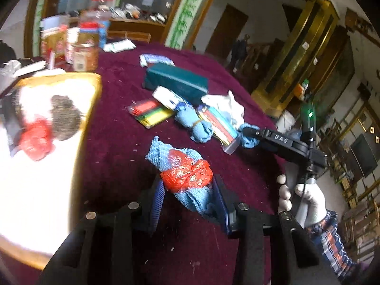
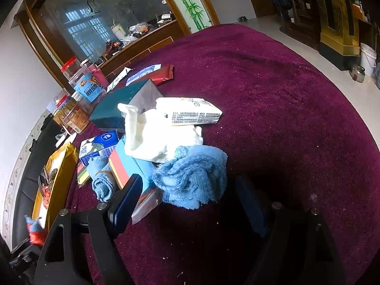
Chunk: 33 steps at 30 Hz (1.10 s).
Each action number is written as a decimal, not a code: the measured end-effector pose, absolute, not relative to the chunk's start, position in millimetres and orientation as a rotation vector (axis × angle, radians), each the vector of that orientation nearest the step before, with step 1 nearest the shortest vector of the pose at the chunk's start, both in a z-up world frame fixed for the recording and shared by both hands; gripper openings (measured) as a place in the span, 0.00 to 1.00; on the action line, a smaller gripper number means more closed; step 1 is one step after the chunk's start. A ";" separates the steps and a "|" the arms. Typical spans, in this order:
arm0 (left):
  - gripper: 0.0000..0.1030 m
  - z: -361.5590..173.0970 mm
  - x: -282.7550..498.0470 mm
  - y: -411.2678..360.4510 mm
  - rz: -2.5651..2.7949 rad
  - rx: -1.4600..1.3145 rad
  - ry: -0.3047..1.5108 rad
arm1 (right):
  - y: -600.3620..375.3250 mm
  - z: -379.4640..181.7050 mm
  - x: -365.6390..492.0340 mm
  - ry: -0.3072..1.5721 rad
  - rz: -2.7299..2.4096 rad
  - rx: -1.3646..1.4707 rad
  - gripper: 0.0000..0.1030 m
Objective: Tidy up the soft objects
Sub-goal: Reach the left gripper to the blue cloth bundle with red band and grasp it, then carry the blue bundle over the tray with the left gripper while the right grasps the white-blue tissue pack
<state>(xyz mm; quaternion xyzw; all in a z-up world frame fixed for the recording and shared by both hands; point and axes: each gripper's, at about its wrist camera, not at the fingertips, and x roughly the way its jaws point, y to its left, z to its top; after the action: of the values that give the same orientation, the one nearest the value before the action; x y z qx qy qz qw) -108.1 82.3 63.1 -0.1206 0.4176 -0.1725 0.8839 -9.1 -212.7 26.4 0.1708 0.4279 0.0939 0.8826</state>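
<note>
Two grippers are at work over the maroon surface [image 2: 273, 95]. The left gripper [image 1: 188, 193] is clamped on a blue towel bundle [image 1: 187, 178] wrapped in red plastic, held just off the surface near the gold-rimmed tray [image 1: 95, 90]. The soft bundle could sag or slide out, since only its lower folds sit between the pads. The right gripper [image 2: 187, 197] points steeply down with jaws spread around a crumpled blue cloth [image 2: 192, 175], not squeezing it; closing might also catch the clear-wrapped packet [image 2: 144, 204] beside it.
</note>
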 end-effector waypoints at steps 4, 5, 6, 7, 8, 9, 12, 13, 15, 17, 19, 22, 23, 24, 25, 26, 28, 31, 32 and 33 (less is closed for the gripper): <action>0.41 75.7 -135.6 101.5 -0.323 -0.270 0.798 | -219.1 28.9 -12.0 0.875 0.186 0.385 0.77; 0.41 78.6 -143.0 109.4 -0.316 -0.282 0.783 | -221.4 31.6 -14.6 0.858 0.181 0.388 0.77; 0.41 79.8 -146.3 114.3 -0.311 -0.291 0.776 | -222.1 35.8 -17.9 0.837 0.181 0.388 0.77; 0.41 81.4 -150.1 121.0 -0.303 -0.299 0.768 | -221.2 42.2 -22.5 0.811 0.185 0.378 0.77; 0.41 83.5 -155.2 130.5 -0.288 -0.307 0.757 | -218.6 50.3 -27.7 0.787 0.195 0.363 0.78; 0.41 84.0 -157.5 137.0 -0.276 -0.312 0.750 | -216.0 56.7 -31.8 0.772 0.208 0.351 0.78; 0.41 85.8 -167.9 161.9 -0.236 -0.341 0.732 | -213.2 74.2 -38.4 0.756 0.210 0.303 0.78; 0.41 85.5 -171.2 169.5 -0.224 -0.349 0.725 | -214.9 77.6 -37.5 0.759 0.198 0.290 0.78; 0.41 83.7 -178.1 186.8 -0.199 -0.372 0.712 | -222.0 80.6 -33.3 0.774 0.153 0.265 0.78; 0.41 79.4 -183.6 204.7 -0.173 -0.402 0.700 | -227.2 80.3 -29.2 0.797 0.129 0.265 0.78; 0.41 73.8 -188.7 219.9 -0.151 -0.427 0.698 | -224.4 81.8 -23.7 0.815 0.143 0.268 0.78; 0.41 65.0 -196.0 238.0 -0.123 -0.463 0.695 | -210.7 84.4 -17.1 0.832 0.171 0.240 0.78; 0.41 62.3 -197.2 243.0 -0.114 -0.475 0.694 | -202.5 85.9 -14.3 0.835 0.180 0.216 0.78; 0.41 60.0 -198.7 247.5 -0.105 -0.486 0.693 | -194.6 86.5 -11.7 0.838 0.189 0.197 0.78; 0.41 58.0 -200.3 251.6 -0.098 -0.496 0.692 | -183.9 87.6 -7.8 0.842 0.204 0.173 0.78; 0.41 55.9 -201.4 255.2 -0.093 -0.506 0.691 | -176.8 88.2 -5.9 0.843 0.213 0.158 0.78; 0.41 53.7 -202.9 258.8 -0.089 -0.512 0.691 | -158.9 88.2 0.0 0.848 0.242 0.118 0.77; 0.41 50.5 -204.3 264.2 -0.081 -0.521 0.692 | -132.0 87.7 4.9 0.868 0.303 0.087 0.77; 0.41 50.3 -204.6 265.5 -0.079 -0.523 0.692 | -120.6 87.1 6.6 0.876 0.333 0.081 0.77; 0.41 49.4 -204.5 267.0 -0.075 -0.525 0.694 | -109.9 86.5 7.5 0.883 0.356 0.071 0.77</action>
<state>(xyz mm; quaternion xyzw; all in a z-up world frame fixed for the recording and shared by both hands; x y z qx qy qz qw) -204.5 267.0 49.4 -0.2542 0.3359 -0.0365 0.9062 7.5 -109.9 86.5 0.0343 0.4249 0.1713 0.8882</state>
